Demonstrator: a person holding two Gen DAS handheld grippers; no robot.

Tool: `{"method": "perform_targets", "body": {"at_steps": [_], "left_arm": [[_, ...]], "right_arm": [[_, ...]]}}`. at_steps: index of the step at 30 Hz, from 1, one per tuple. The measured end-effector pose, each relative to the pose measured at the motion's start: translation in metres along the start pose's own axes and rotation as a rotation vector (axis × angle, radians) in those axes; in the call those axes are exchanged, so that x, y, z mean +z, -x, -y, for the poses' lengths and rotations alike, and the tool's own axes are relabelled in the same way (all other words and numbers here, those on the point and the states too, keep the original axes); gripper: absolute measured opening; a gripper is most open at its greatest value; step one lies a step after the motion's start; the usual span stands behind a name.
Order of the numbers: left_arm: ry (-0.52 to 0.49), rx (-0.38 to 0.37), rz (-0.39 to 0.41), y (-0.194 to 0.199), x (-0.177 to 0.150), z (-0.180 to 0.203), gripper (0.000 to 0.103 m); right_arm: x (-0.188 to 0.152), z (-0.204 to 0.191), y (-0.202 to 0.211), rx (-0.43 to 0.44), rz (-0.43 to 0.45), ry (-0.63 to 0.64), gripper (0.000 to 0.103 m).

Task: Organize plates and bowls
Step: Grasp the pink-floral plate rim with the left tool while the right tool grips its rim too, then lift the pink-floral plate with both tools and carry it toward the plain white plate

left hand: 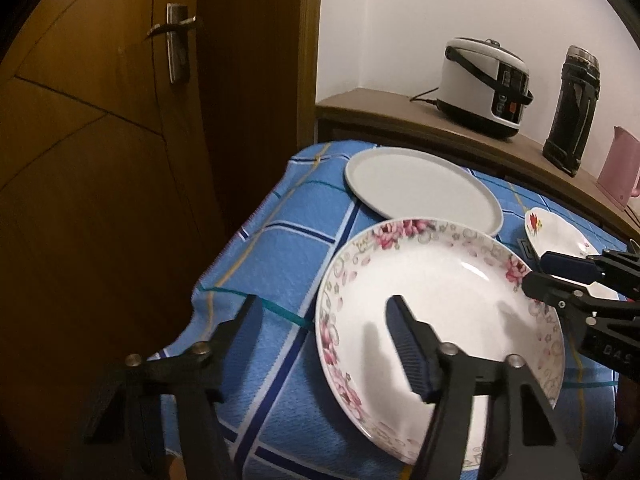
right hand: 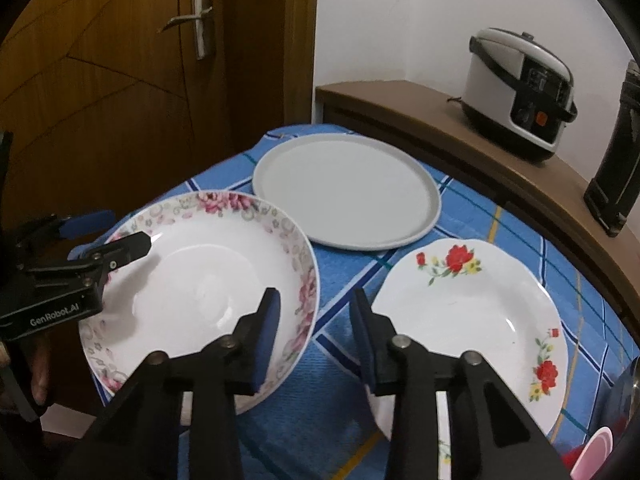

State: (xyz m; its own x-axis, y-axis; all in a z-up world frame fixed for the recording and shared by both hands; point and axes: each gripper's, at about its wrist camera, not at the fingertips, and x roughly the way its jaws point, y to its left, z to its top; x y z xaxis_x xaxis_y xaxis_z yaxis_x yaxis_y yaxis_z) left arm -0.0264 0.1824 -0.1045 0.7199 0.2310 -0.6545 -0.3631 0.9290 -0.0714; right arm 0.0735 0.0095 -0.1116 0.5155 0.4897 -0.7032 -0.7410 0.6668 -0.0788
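Observation:
A pink-flowered deep plate (left hand: 432, 312) (right hand: 200, 280) sits on the blue checked cloth. A flat grey plate (left hand: 420, 192) (right hand: 344, 196) lies behind it. A red-flowered plate (left hand: 556, 236) (right hand: 460, 312) lies to the right. My left gripper (left hand: 324, 312) (right hand: 108, 232) is open, its jaws astride the left rim of the pink-flowered plate. My right gripper (right hand: 316, 312) (left hand: 540, 272) is open, its jaws astride that plate's right rim, one finger over the cloth between the two flowered plates.
The blue cloth (left hand: 280, 264) (right hand: 348, 380) covers a small table beside a wooden door (left hand: 100, 160). A wooden sideboard (right hand: 440, 120) behind holds a rice cooker (left hand: 484, 88) (right hand: 520, 92), a black flask (left hand: 572, 108) and a pink jug (left hand: 620, 164).

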Motion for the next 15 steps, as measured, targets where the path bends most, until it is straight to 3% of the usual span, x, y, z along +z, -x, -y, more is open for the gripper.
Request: {"method": "perform_targets", "body": {"at_steps": [15], "left_arm": [[-0.009, -0.044, -0.016, -0.005, -0.011, 0.007, 0.032]], "right_arm": [[-0.008, -0.008, -0.011, 0.020, -0.031, 0.021, 0.020]]}}
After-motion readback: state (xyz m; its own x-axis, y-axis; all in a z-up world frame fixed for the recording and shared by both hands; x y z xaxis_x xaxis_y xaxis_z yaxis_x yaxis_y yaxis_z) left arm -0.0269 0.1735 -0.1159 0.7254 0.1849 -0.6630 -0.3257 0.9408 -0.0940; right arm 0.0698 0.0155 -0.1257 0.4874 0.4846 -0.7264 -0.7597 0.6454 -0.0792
